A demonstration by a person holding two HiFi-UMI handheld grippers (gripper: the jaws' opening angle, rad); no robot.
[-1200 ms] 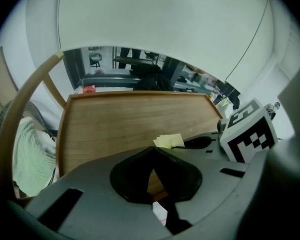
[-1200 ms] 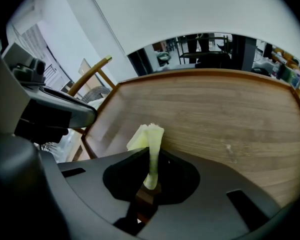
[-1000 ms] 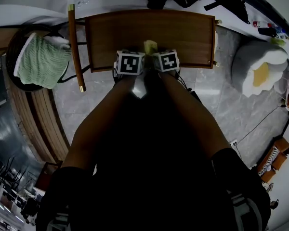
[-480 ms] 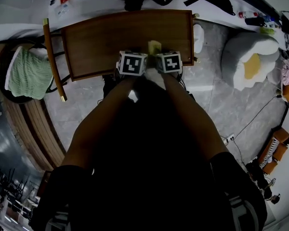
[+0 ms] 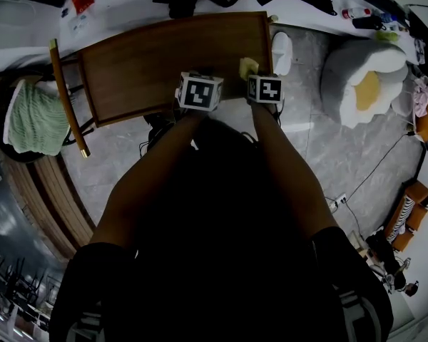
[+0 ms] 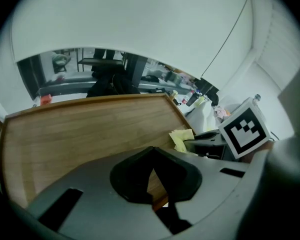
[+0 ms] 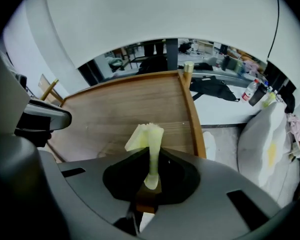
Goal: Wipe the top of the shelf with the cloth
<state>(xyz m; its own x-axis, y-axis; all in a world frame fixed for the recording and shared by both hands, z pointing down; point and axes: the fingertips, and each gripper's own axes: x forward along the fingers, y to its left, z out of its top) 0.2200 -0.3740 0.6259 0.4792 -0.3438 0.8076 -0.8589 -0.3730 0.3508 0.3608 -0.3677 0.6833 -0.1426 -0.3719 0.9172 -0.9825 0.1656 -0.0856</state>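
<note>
Pale yellow folded cloth [image 7: 149, 134]: clamped between closed fingers of right gripper [image 7: 149, 180], free end fanned out ahead, centre of right gripper view. In head view, located upper centre, close to right edge of brown wooden shelf top [image 5: 164, 55]; contact with wood not discernible. Left gripper [image 6: 157, 181]: fingers together, nothing held, positioned beside right gripper over near edge of shelf top. Farther off, right of head view: white round cushion with yellow centre [image 5: 371, 91] on grey floor [image 5: 321, 155].
</note>
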